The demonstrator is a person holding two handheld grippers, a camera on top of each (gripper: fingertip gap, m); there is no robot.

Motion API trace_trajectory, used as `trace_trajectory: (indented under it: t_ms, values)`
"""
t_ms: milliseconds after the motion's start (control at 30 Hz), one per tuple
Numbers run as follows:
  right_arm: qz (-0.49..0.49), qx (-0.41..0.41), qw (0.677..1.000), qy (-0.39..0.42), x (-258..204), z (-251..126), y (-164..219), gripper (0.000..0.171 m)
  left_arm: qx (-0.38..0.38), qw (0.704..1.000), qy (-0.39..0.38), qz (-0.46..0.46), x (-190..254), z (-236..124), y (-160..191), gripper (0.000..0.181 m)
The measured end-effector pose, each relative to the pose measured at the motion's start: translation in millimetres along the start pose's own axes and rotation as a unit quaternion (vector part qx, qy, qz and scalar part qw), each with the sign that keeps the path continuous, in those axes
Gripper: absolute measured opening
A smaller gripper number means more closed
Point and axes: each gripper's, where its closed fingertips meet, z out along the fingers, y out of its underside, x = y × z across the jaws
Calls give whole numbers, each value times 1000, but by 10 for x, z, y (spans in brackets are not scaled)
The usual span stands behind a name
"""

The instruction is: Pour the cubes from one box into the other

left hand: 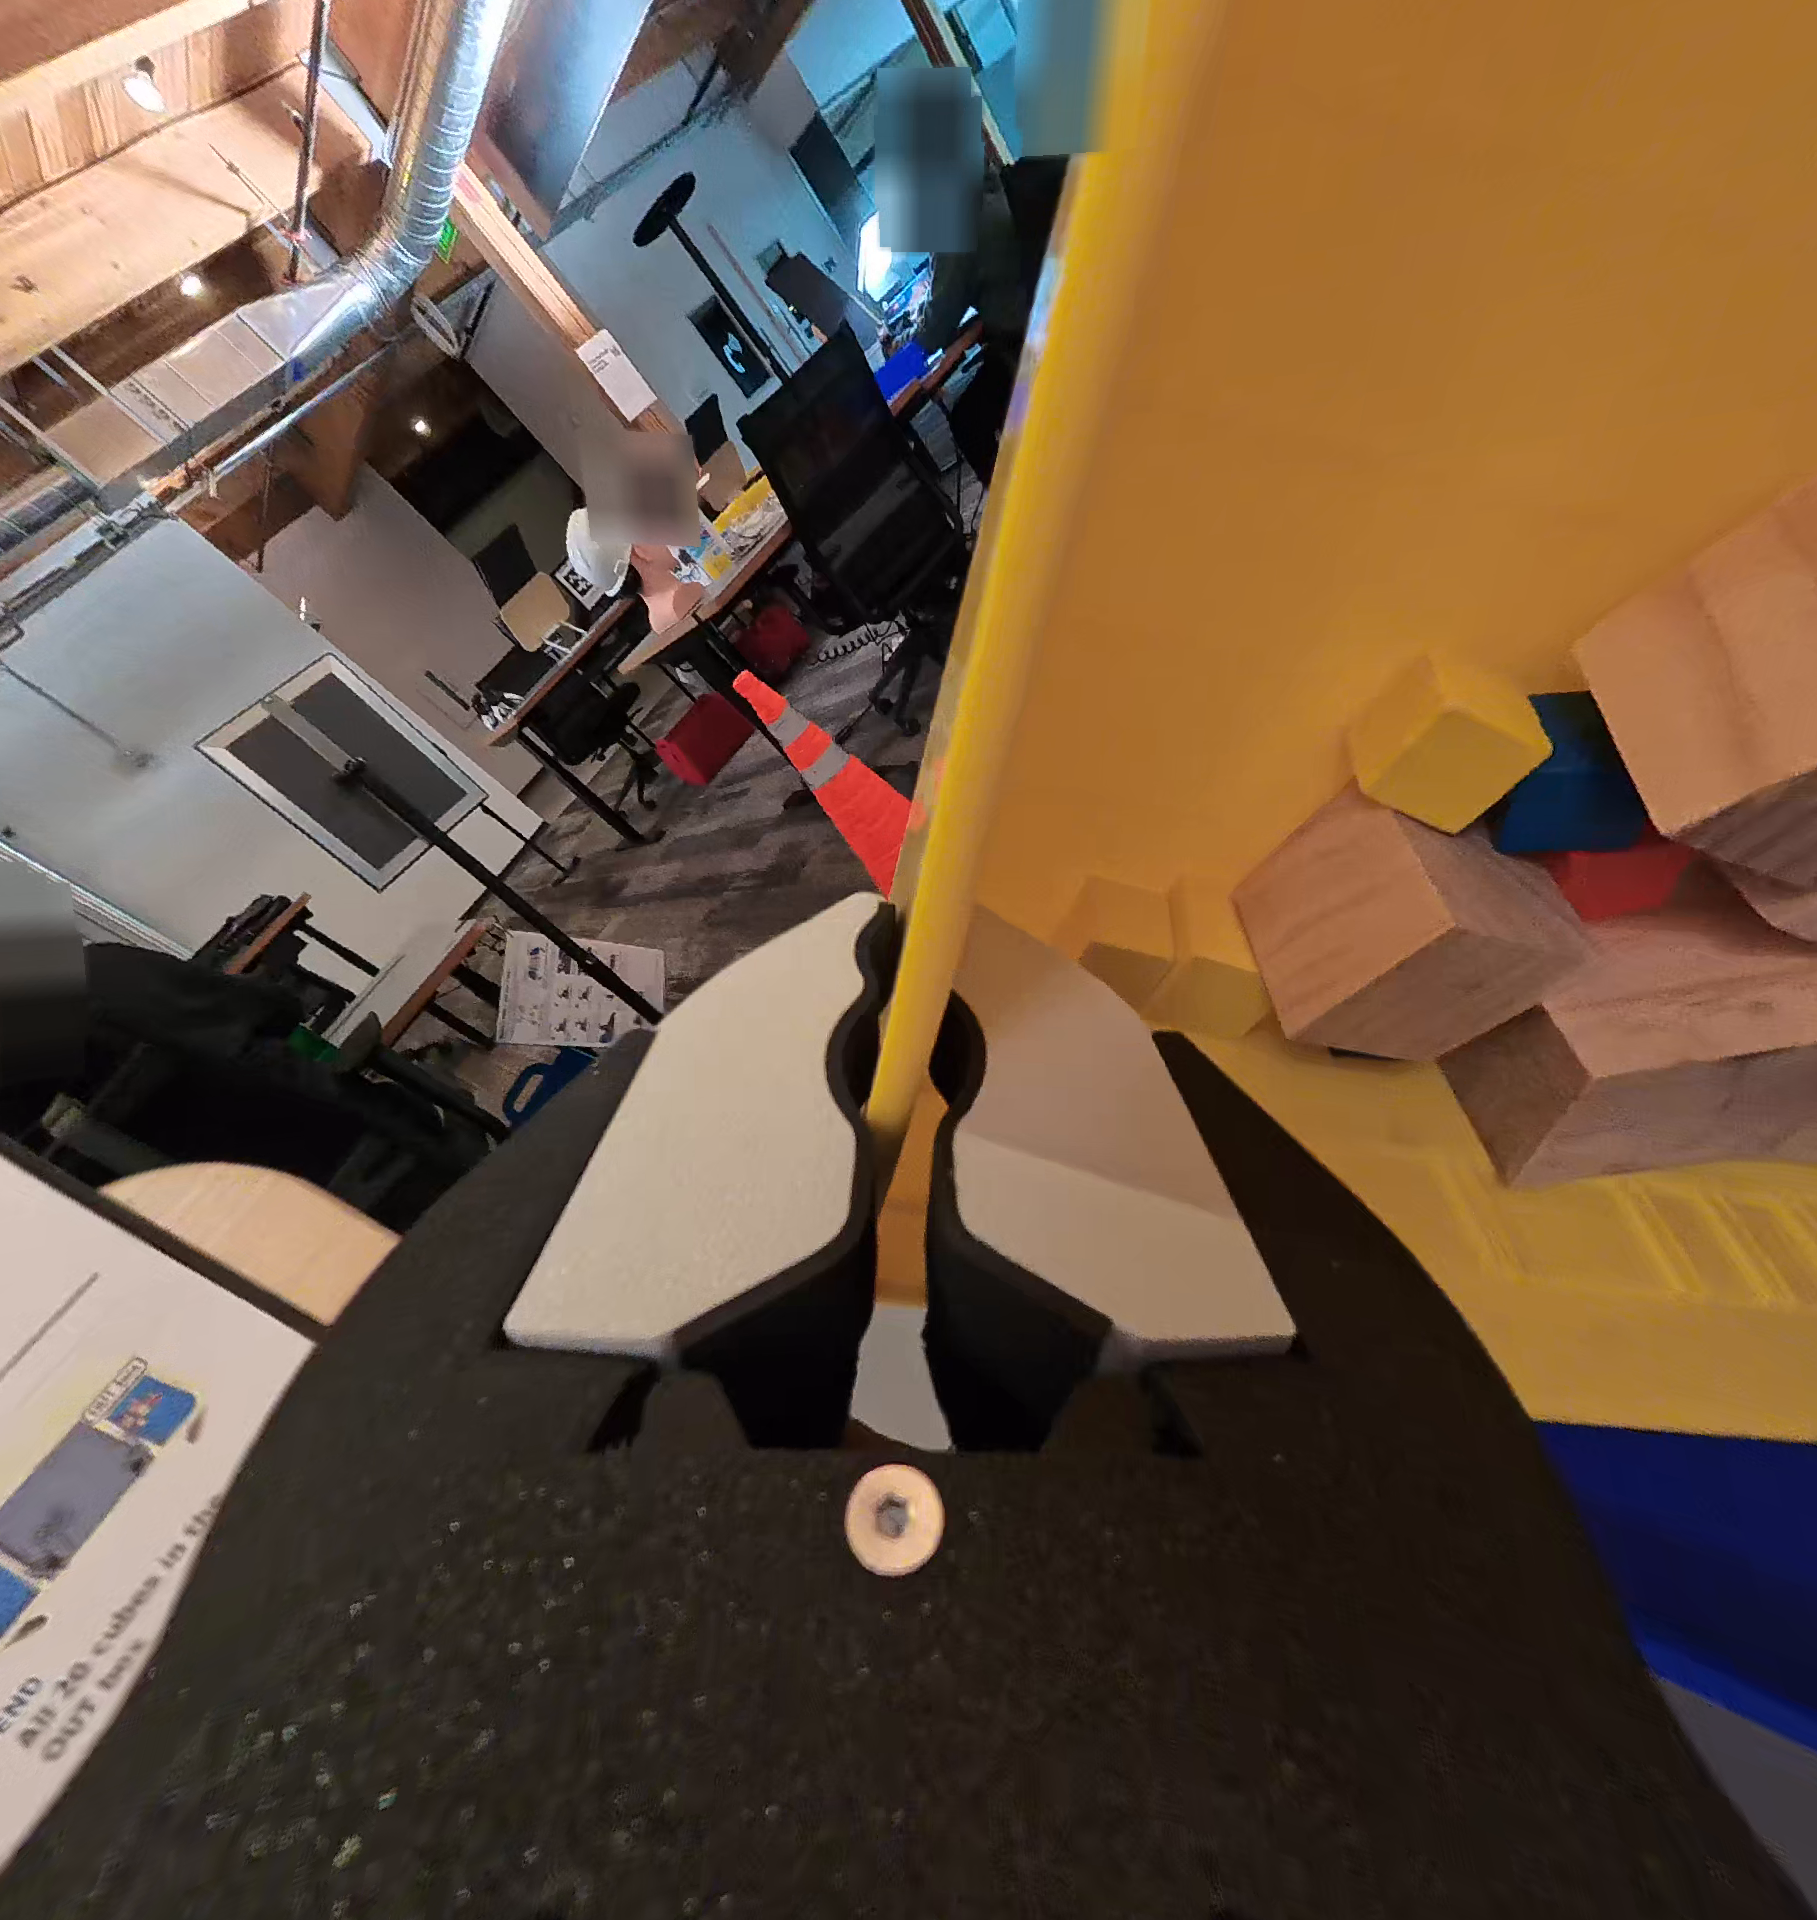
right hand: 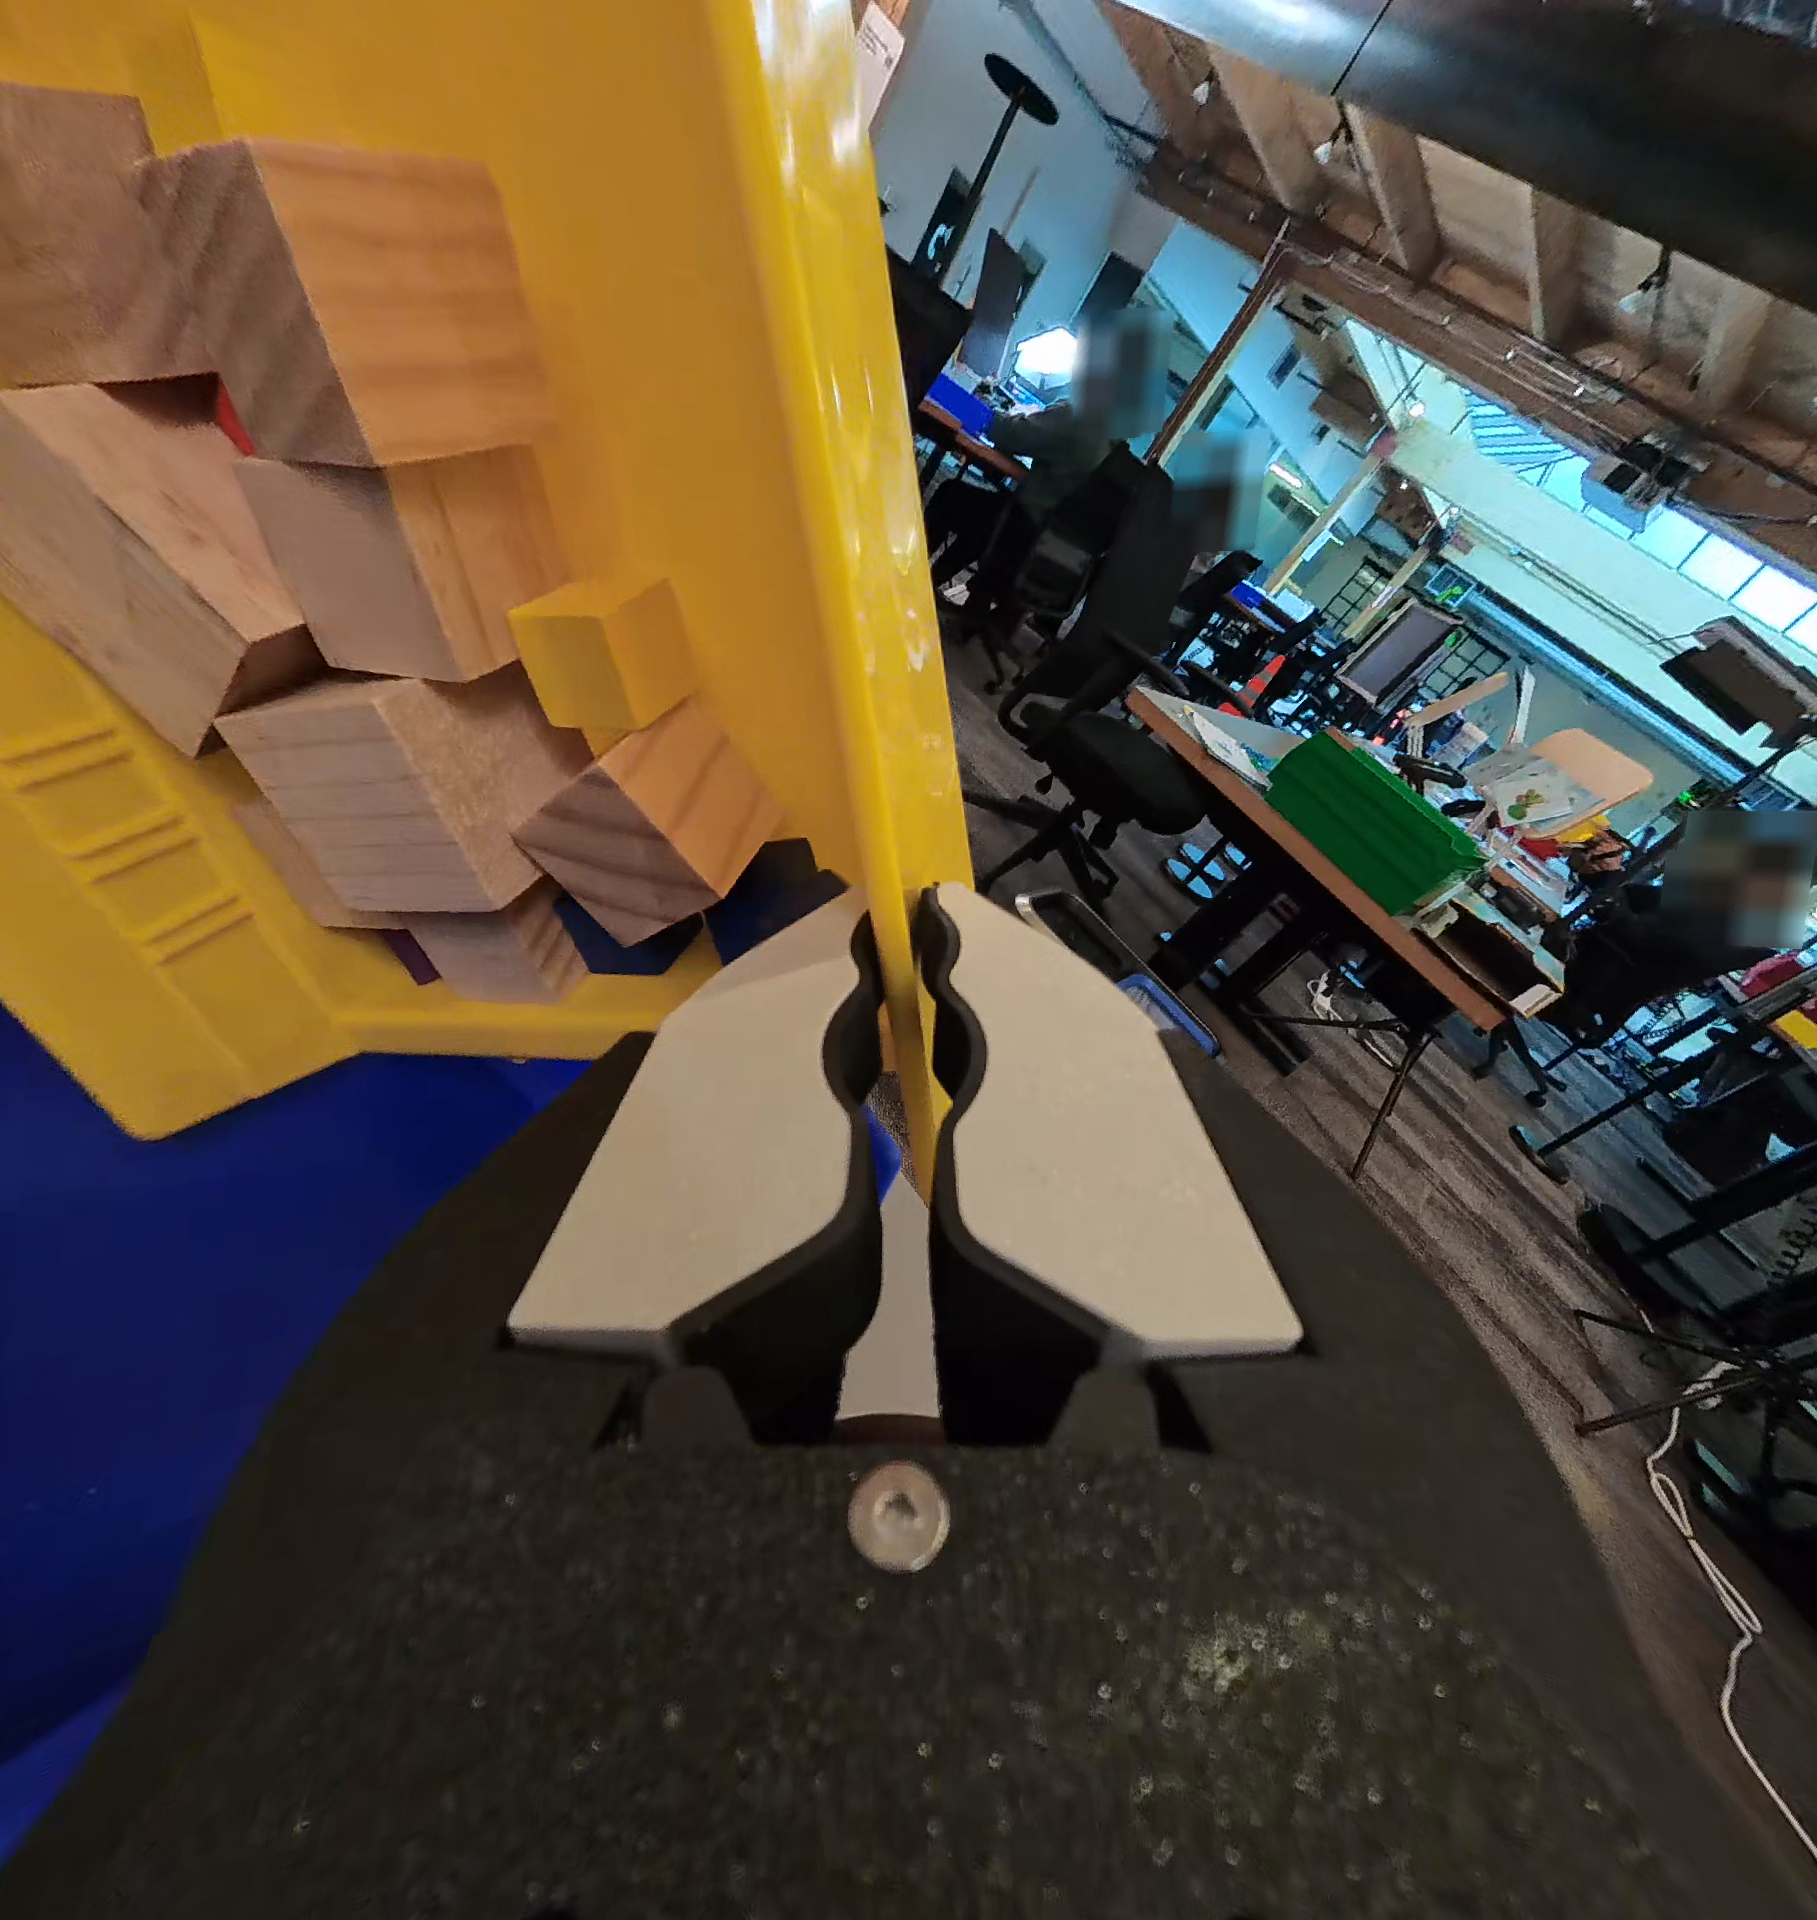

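A yellow box (left hand: pixel 1403 468) is held tilted up by both grippers, one on each side wall. My left gripper (left hand: pixel 909 925) is shut on its left wall edge. My right gripper (right hand: pixel 899 914) is shut on its right wall edge (right hand: pixel 821 520). Several cubes are piled at the box's low end: plain wooden ones (left hand: pixel 1403 925), a yellow one (left hand: pixel 1449 743), a blue one (left hand: pixel 1569 800) and a red one (left hand: pixel 1621 878). The right wrist view shows the same pile of wooden cubes (right hand: pixel 384 769) and a yellow cube (right hand: pixel 603 649). A blue box (right hand: pixel 156 1299) lies below the yellow box's low edge and also shows in the left wrist view (left hand: pixel 1714 1579).
A white instruction sheet (left hand: pixel 62 1455) lies on the table at lower left. An orange traffic cone (left hand: pixel 831 779), office chairs (right hand: pixel 1080 717) and desks (right hand: pixel 1330 862) stand on the floor beyond. A white cable (right hand: pixel 1714 1621) lies at the right.
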Motion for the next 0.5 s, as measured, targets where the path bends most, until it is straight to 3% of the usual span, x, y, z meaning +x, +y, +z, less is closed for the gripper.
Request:
trace_trajectory:
  t_ms: [233,500]
  values:
    - [-10,21,999,27,-63,-77,54,4,44,999,-16,-12,29,-31,28,4]
    - [-26,26,999,30,-170,-27,11,4,45,998,-14,-33,-28,-2,178,4]
